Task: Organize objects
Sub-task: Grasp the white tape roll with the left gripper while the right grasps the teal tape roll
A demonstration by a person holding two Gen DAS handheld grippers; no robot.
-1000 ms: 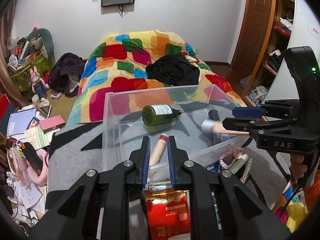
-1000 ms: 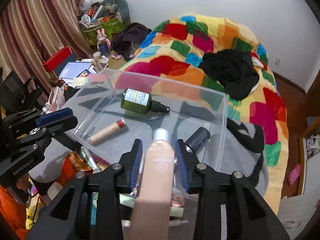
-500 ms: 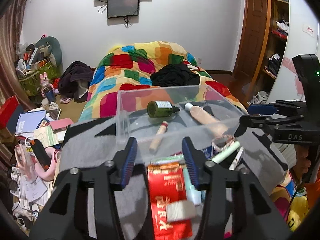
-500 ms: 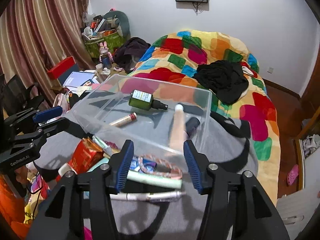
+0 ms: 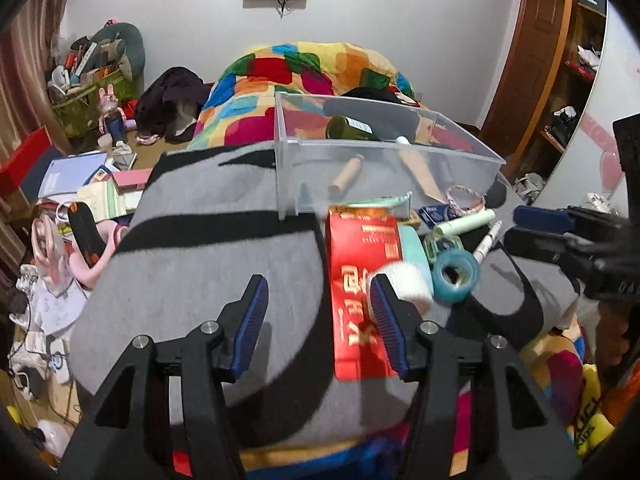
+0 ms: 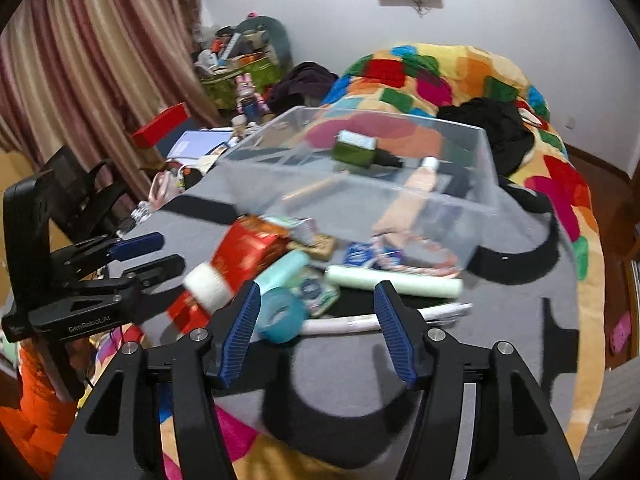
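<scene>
In the left wrist view the left gripper (image 5: pixel 318 312) fills the bottom centre, its jaws apart after just opening, with only grey blanket (image 5: pixel 192 280) between them. The right gripper (image 6: pixel 316 320), bottom centre of its own view, has jaws apart too, just opened, holding nothing; a teal tape roll (image 6: pixel 280 316) and a white pen (image 6: pixel 384 320) lie beyond the gap.

The clear box (image 5: pixel 384 148) sits upper centre-right of the left view on the blanket. Inside it a green bottle (image 5: pixel 350 128) lies on its side, long axis across the frame, and in the right view its black cap points right. A tan stick (image 5: pixel 346 174) lies slanted, far end up-right. A beige tube (image 5: pixel 420 168) lies with its white cap toward the far wall, and its body running down-right.

Just in front of the box lies a loose pile: a red packet (image 5: pixel 360 280), long axis running toward the camera, a white-capped teal bottle (image 5: pixel 410 264) beside it, and a pale green tube (image 5: pixel 464 222) slanting up-right.
</scene>
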